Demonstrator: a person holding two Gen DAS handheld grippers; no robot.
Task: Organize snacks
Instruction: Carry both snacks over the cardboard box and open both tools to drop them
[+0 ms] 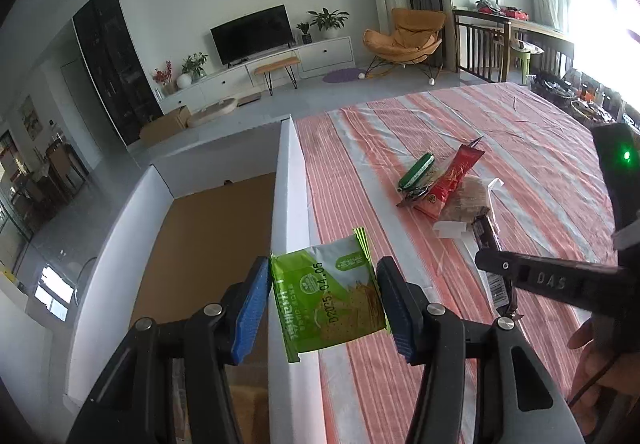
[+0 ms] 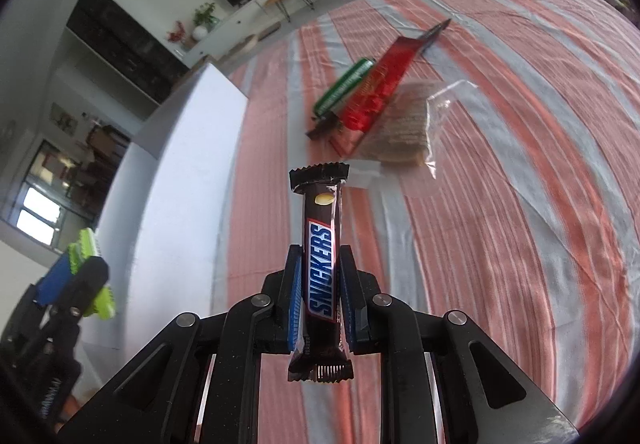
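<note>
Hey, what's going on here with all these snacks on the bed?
A person is sorting snacks with a gripper in each hand. The left gripper holds a green cracker packet at the wall of a white box beside the striped sheet. The right gripper is shut on a Snickers bar. A small pile of snacks lies on the sheet.
</note>
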